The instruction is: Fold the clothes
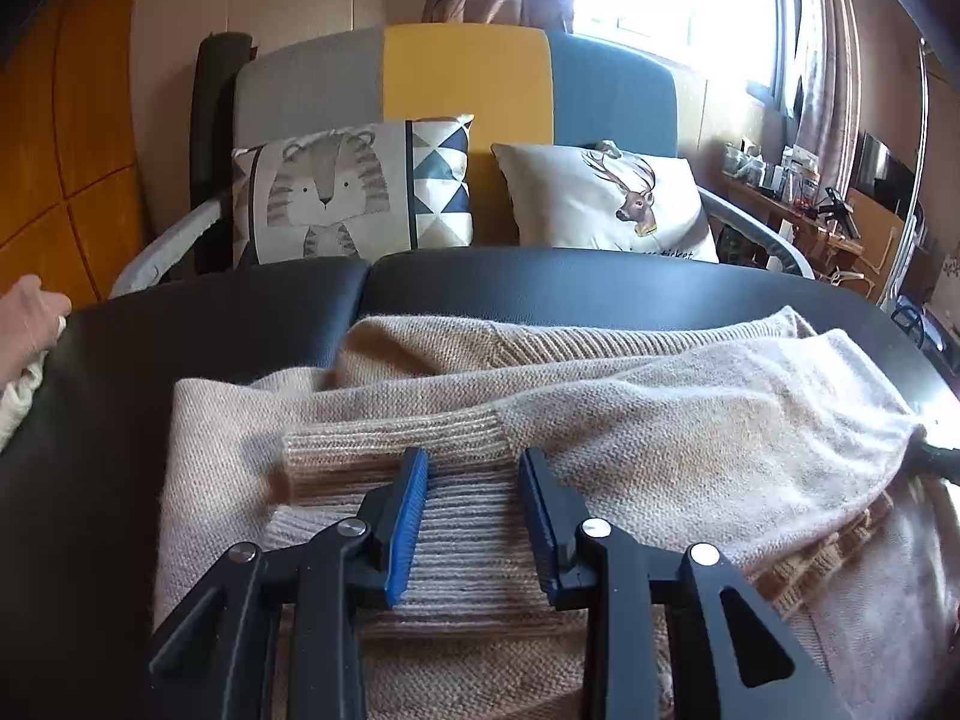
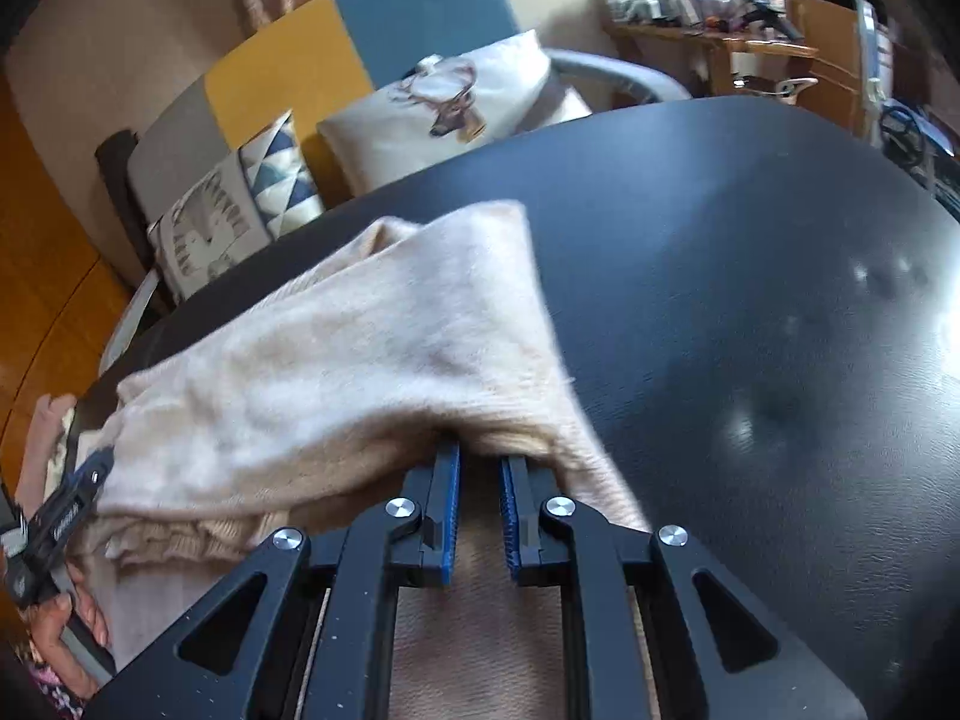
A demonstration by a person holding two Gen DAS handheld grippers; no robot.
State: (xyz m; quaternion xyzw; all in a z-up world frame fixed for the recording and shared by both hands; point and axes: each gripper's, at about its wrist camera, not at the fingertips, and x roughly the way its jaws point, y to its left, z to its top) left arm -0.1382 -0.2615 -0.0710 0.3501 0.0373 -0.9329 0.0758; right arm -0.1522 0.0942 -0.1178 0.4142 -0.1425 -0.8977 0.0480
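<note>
Left wrist view: a beige knit sweater (image 1: pixel 600 420) lies spread on the black padded table (image 1: pixel 180 348), one sleeve folded across the body so that its ribbed cuff (image 1: pixel 396 438) rests just ahead of the left gripper (image 1: pixel 474 456). That gripper's blue-padded fingers (image 1: pixel 411 516) stand partly apart above the ribbed hem, with nothing between them. At the right edge the sweater's fabric is gathered to a point by a dark tool tip. Behind the table stand a tiger cushion (image 1: pixel 348 192) and a deer cushion (image 1: pixel 606 204) against a grey, yellow and blue sofa back (image 1: pixel 468 78).

Right wrist view: the right gripper (image 2: pixel 480 459) has its fingers drawn narrow, pinching a fold of the sweater (image 2: pixel 336 348), which lifts and drapes over the fingertips. The table (image 2: pixel 750 300) is bare to the right. At the lower left a hand (image 2: pixel 66 618) holds the other gripper.
</note>
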